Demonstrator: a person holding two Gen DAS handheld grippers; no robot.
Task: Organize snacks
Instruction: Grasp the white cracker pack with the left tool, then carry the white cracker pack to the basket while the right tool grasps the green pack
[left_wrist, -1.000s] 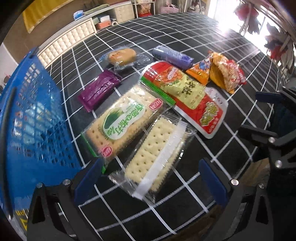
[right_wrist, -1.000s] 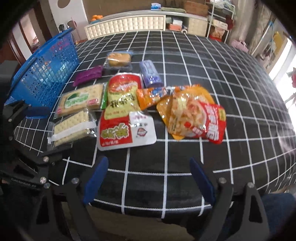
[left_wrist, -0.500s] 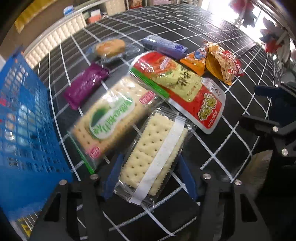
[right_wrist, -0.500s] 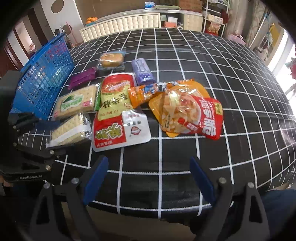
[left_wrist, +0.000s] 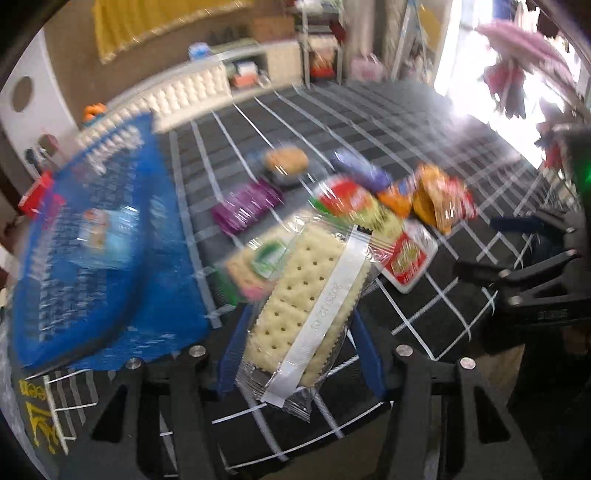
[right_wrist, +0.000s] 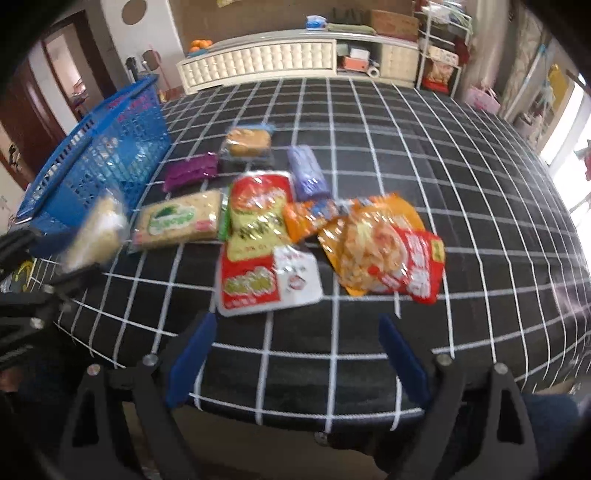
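Left gripper clamped on clear-wrapped cracker pack lifted off the checked table, right gripper spread wide and empty, blue basket at left, other snack packets clustered mid-table

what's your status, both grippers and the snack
Left gripper shut on clear-wrapped cracker pack, lifted. Right gripper open, empty. Blue plastic basket alongside, unobstructed.

Black tongs, blue finger pads, silver screws
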